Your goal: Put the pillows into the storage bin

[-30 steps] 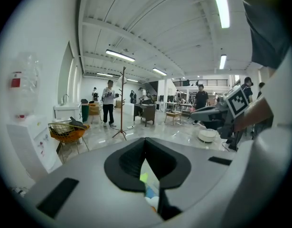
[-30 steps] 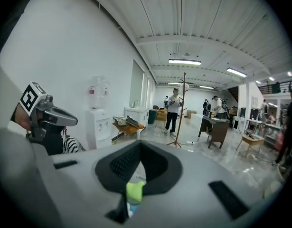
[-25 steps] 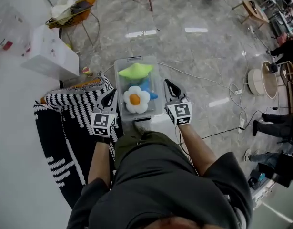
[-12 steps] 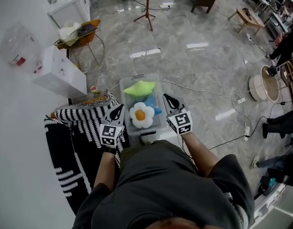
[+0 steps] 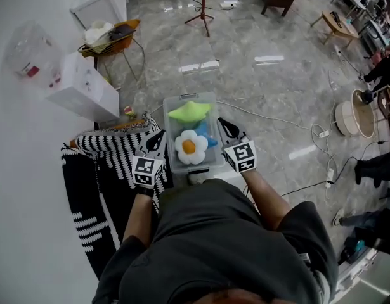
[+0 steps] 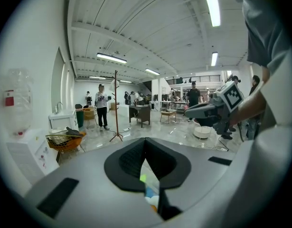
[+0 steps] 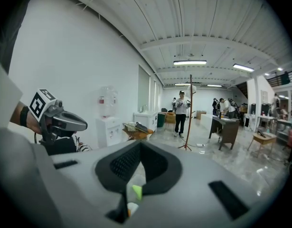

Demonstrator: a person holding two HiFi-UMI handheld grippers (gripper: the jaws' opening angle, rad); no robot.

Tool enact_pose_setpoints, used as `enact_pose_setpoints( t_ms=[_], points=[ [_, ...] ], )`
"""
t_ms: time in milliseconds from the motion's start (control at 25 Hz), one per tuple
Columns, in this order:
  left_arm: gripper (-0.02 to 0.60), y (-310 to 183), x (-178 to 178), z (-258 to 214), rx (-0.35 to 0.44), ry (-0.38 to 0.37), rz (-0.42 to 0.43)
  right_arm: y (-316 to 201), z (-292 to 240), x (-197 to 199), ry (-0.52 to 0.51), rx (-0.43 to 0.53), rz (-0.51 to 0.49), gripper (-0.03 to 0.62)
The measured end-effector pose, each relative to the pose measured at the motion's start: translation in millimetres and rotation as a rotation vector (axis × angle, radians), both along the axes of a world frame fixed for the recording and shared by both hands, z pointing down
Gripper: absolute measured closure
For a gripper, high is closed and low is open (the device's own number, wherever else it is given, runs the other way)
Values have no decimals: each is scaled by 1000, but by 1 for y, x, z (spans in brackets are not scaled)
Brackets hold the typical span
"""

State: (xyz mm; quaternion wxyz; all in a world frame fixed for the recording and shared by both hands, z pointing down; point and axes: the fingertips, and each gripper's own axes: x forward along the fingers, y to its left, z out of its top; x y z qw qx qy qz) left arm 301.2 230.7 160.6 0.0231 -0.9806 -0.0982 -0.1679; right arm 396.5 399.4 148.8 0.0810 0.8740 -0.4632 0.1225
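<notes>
1. Pillows [image 5: 191, 147] lie in the storage bin [image 5: 188, 96], between the two tongs, unchanged from a second earlier.
2. Left tongs [image 5: 160, 135] and right tongs [image 5: 224, 124] stay closed, empty, beside the bin.
3. Loading appears complete.

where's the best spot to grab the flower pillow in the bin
Probably a white petal of the flower pillow, from above: it lies face up on top, the petals form pinchable lobes, and the bin walls block the sides.

In the clear plastic storage bin [image 5: 182, 98] at frame centre, the white flower-shaped pillow [image 5: 191, 147] lies below the green star-shaped pillow [image 5: 189, 111]; the black-and-white striped throw [image 5: 106, 151] lies to its left.
</notes>
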Motion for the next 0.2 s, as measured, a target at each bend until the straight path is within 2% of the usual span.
enact_pose_setpoints(
  t_ms=[200],
  points=[
    [578, 1, 0, 1, 7, -5, 0, 0, 2, 0, -1, -1, -6, 594]
  ],
)
